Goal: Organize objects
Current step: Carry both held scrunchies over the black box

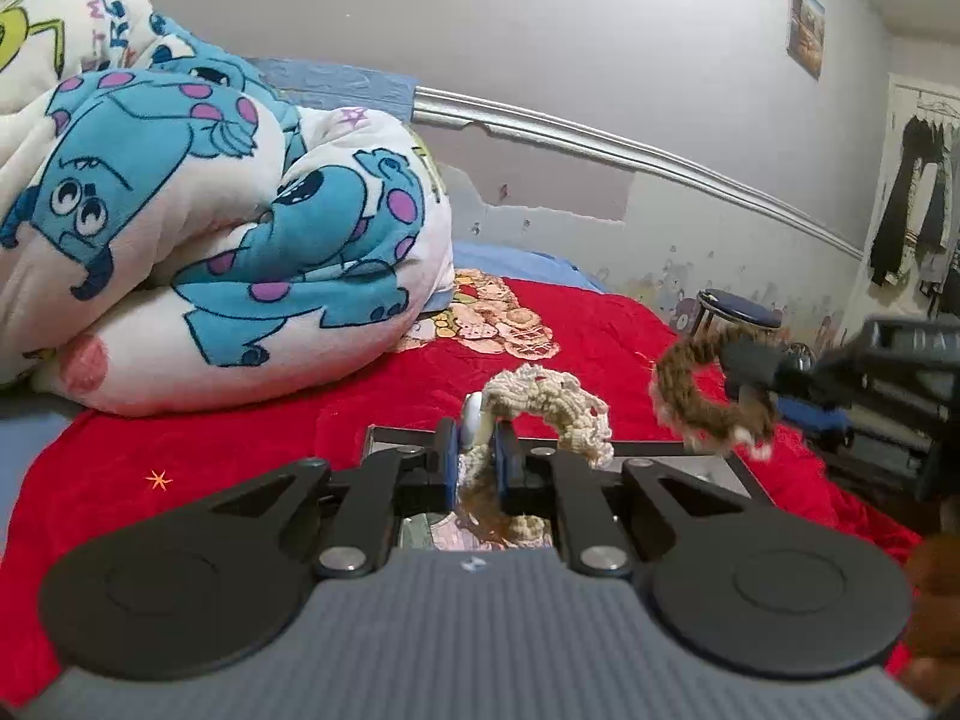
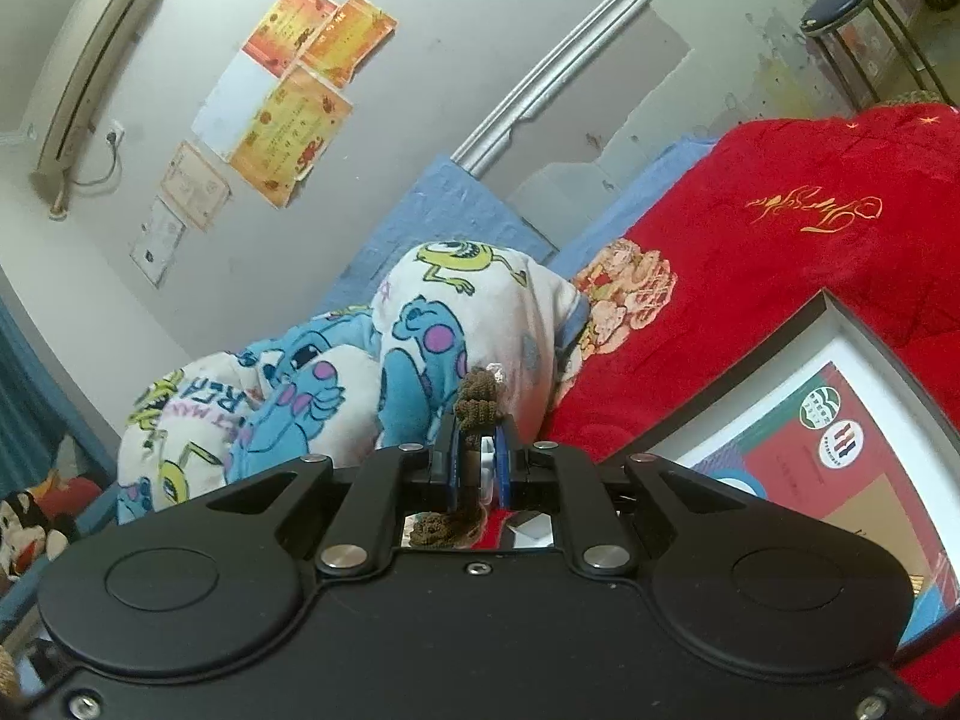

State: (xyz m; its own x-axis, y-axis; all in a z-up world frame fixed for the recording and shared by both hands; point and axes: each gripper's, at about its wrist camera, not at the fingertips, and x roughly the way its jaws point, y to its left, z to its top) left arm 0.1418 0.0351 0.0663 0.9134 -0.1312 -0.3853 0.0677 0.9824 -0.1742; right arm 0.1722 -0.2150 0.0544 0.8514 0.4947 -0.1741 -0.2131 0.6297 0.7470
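Note:
My left gripper (image 1: 477,450) is shut on a cream knitted scrunchie (image 1: 549,405), which arches up and to the right from the jaws above the red blanket (image 1: 210,450). My right gripper (image 2: 480,450) is shut on a brown knitted scrunchie (image 2: 478,399), held in the air; in the left wrist view the same brown scrunchie (image 1: 699,399) hangs from the right gripper (image 1: 756,378) at the right, a little apart from the cream one. A shallow box (image 2: 828,420) with a printed bottom lies on the red blanket (image 2: 810,240), below and to the right of my right gripper.
A bunched white blanket with blue monsters (image 1: 210,228) lies at the left on the bed. A blue sheet (image 2: 456,204) runs along the wall. A round stool (image 1: 738,309) stands beyond the bed's far end. Clothes (image 1: 918,192) hang at the far right.

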